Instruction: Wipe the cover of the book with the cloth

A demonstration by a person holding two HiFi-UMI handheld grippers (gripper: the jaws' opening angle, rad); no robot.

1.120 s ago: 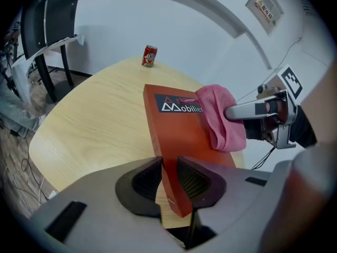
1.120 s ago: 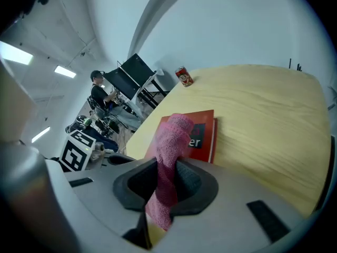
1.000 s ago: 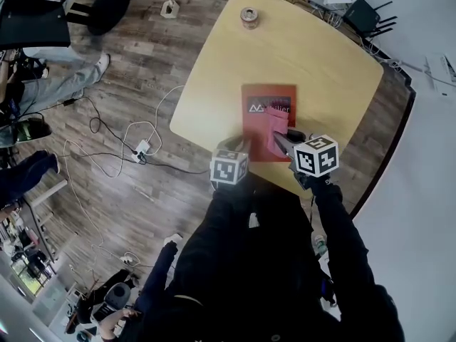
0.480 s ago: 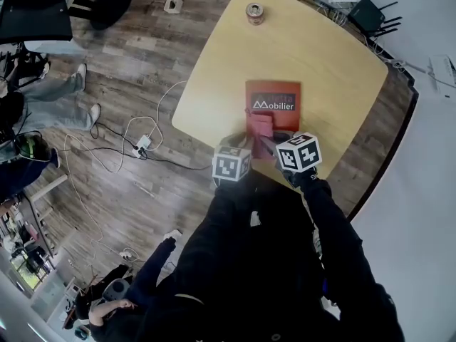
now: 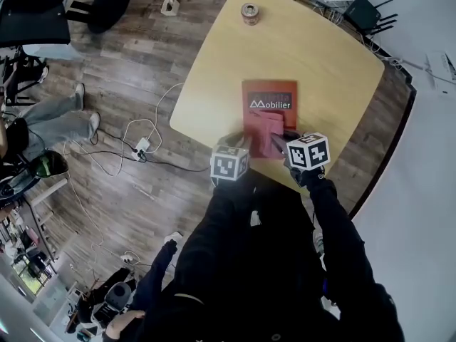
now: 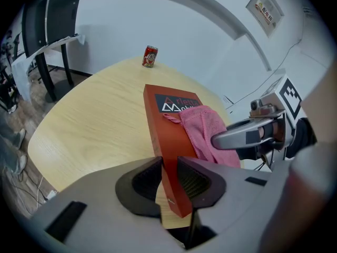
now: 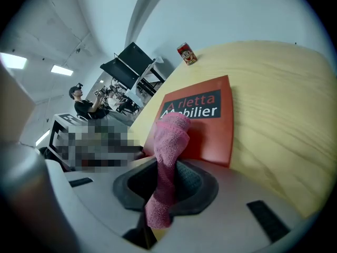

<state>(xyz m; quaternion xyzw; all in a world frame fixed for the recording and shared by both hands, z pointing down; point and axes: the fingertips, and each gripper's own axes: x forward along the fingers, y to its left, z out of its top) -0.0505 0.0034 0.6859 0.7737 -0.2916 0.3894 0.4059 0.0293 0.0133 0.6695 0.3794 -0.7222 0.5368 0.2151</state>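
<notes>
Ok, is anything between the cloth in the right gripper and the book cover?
Nothing visible. The cloth in the right gripper lies on the book cover; the left gripper clamps the book's near edge, and the can stands far off.

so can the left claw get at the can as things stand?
Probably not yet. The left claw is shut on the book's near edge, and the can stands at the far end of the table. The wood between looks bare, so nothing blocks the way once it lets go.

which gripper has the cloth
The right gripper: the pink cloth is pinched in it and rests on the red book. The left gripper clamps the book's near edge instead.
</notes>
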